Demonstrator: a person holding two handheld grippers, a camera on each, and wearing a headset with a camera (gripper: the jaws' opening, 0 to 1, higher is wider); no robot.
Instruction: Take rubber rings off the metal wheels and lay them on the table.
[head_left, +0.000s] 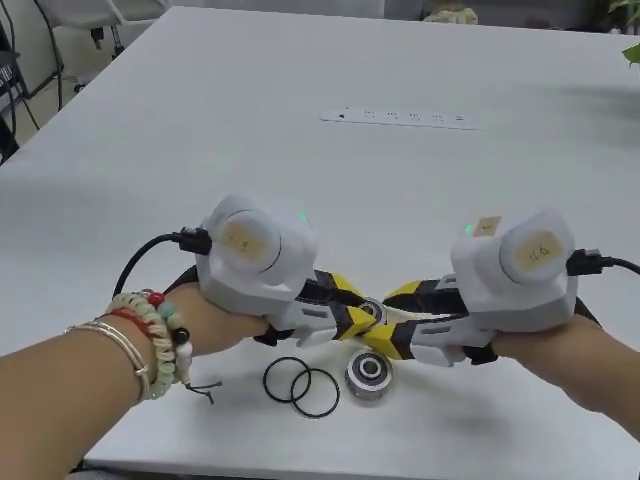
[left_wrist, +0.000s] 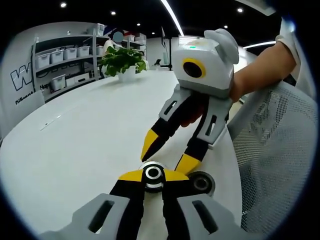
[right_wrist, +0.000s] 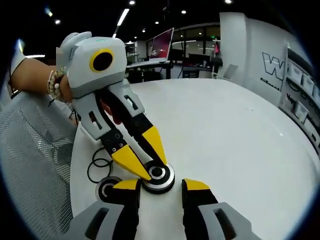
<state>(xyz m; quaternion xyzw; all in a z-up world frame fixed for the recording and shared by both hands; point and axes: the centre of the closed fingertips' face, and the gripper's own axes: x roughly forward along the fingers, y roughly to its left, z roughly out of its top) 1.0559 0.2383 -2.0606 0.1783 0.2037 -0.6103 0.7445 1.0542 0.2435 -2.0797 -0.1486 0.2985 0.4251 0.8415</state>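
Note:
A small metal wheel (head_left: 372, 312) with a dark band around its rim is held just above the table between the two grippers. My left gripper (left_wrist: 153, 176) is shut on this wheel (left_wrist: 153, 174), one yellow tip on each side. My right gripper (right_wrist: 162, 186) is open, and its tips flank the same wheel (right_wrist: 158, 175) without closing on it. Two black rubber rings (head_left: 300, 383) lie overlapping on the table below the grippers. A second metal wheel (head_left: 369, 372) lies flat beside them.
The white table (head_left: 300, 160) stretches far ahead, with a flat white power strip (head_left: 398, 118) set into it at mid-distance. The near table edge runs just below the rings. A mesh chair back (left_wrist: 275, 150) stands close by.

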